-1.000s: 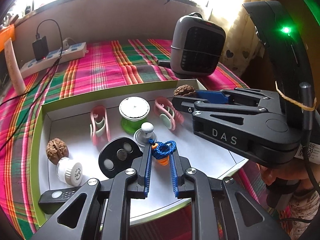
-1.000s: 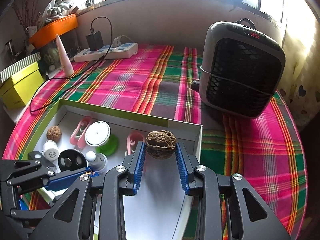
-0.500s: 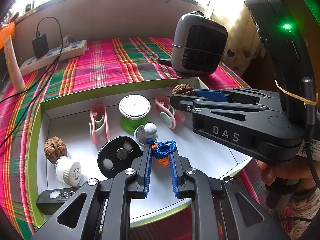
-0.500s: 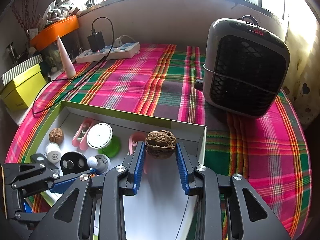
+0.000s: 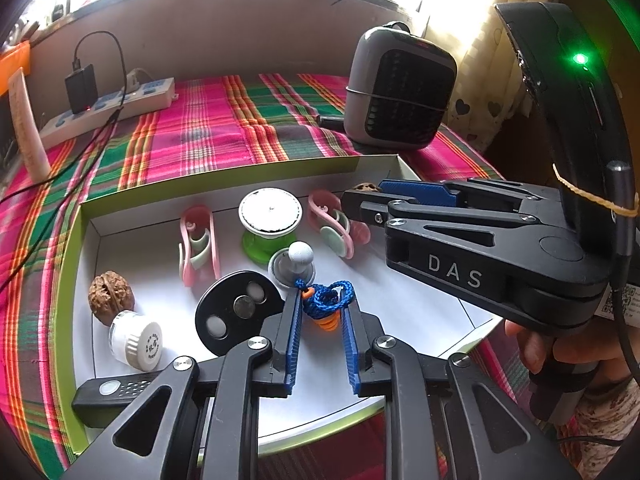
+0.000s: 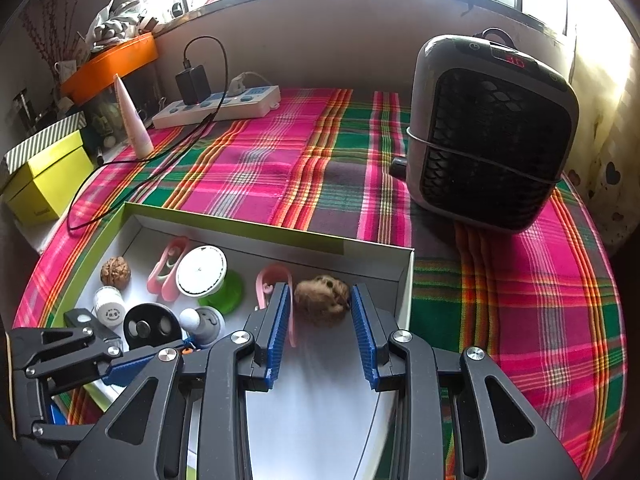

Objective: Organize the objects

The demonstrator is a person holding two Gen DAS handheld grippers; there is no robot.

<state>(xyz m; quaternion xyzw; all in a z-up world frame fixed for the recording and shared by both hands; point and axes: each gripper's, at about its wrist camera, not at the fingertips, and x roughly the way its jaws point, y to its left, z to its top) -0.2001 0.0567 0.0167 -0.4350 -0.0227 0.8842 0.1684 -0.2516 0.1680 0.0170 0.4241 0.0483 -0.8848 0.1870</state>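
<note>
Left gripper (image 5: 322, 312), jaws just opening, lets go of the blue-corded orange plug (image 5: 325, 307) near the box's (image 5: 224, 179) front edge; cord could snag on a pad. Right gripper (image 6: 321, 306) clamps a walnut (image 6: 322, 304) at the box's far right corner; round shell could slip and roll.

Cloth on the worktop (image 6: 256, 168): plaid of bright pink, green, orange and grey stripes.
Box (image 6: 248, 227): lime green outside, white inside.
Walnut between the right pads (image 6: 322, 298): mottled brown.
Second walnut (image 5: 110, 294): brown, wrinkled.
Cord (image 5: 326, 300): royal blue, on an orange ridged piece.
Clips (image 5: 198, 242): pale pink with mint green.
Round lid (image 5: 270, 212): white, on a bright green base.
Disc (image 5: 236, 312): black with silver spots.
Heater (image 6: 490, 132): grey shell, black grille.
Power strip (image 6: 218, 106): white with blue sockets.
Hand-held gripper pads (image 6: 276, 336): blue on black arms.
</note>
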